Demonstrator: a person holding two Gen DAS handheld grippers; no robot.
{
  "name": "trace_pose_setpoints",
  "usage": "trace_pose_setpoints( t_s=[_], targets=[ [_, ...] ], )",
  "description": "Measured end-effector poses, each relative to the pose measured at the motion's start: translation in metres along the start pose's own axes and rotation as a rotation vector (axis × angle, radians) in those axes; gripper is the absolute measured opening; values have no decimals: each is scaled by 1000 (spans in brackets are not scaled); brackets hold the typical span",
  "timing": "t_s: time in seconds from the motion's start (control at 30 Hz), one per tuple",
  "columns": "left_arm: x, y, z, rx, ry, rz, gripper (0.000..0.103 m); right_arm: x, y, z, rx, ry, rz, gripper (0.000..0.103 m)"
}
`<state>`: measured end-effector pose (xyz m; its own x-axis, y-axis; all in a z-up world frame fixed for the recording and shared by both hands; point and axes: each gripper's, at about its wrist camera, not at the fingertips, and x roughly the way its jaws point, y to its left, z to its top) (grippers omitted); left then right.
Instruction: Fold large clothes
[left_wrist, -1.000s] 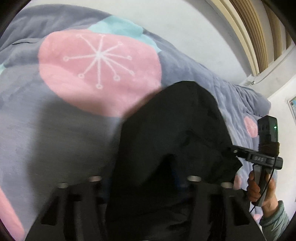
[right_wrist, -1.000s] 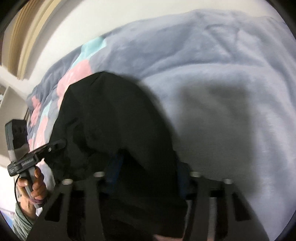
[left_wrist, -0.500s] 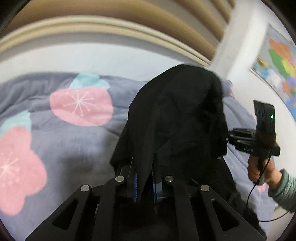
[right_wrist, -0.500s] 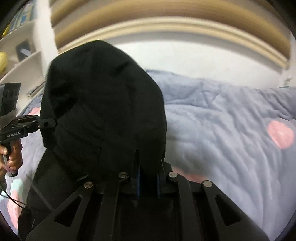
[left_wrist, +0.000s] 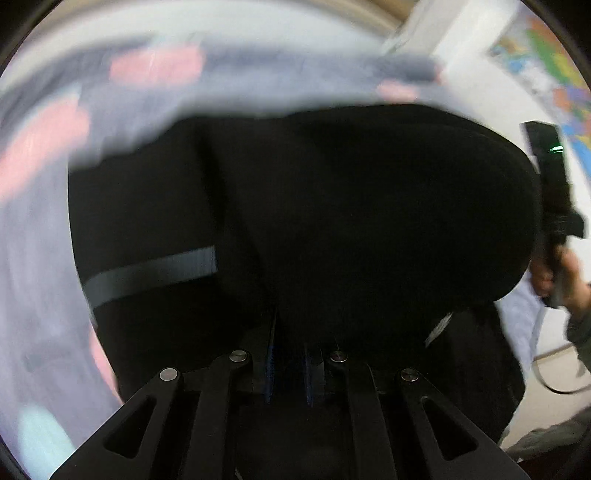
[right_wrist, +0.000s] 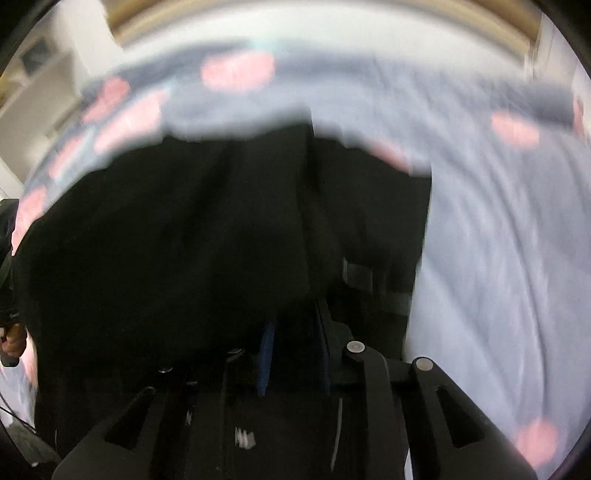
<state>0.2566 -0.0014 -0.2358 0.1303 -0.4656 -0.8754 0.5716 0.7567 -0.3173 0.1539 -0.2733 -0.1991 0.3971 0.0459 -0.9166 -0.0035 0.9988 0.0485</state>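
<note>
Black garment fills mid-frame over a grey blanket, pinched by left gripper and right gripper; folding looks barely under way

A black garment fills the centre of both wrist views, blocking the way ahead. Open grey quilt shows at the right of the right view and the left edge of the left view.
</note>
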Motion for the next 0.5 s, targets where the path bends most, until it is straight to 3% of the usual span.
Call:
trace_pose_setpoints(
  t_s=[0.1,0.2,0.27,0.33,0.43,0.5],
  targets=[
    [2,6,-25,-64,55,-4,12,-3,-8,-27,40,78,11,23],
    [-30,5,-27,-69,5,5,12,-29,-15,-35,90,61,34,29],
    [-57,2,-18,-55,-46,32,12,-51,-18,-27,119,14,56,38],
    [-85,-5,-4,-40,-110,44,12,-73,-14,-15,127,-49,79,40],
    [-112,-12,31,-23,-192,18,16,-95,0,13,115,-125,107,52],
    [-122,-20,52,-6,-231,-7,19,-105,12,33,98,-178,131,52]
  ],
)
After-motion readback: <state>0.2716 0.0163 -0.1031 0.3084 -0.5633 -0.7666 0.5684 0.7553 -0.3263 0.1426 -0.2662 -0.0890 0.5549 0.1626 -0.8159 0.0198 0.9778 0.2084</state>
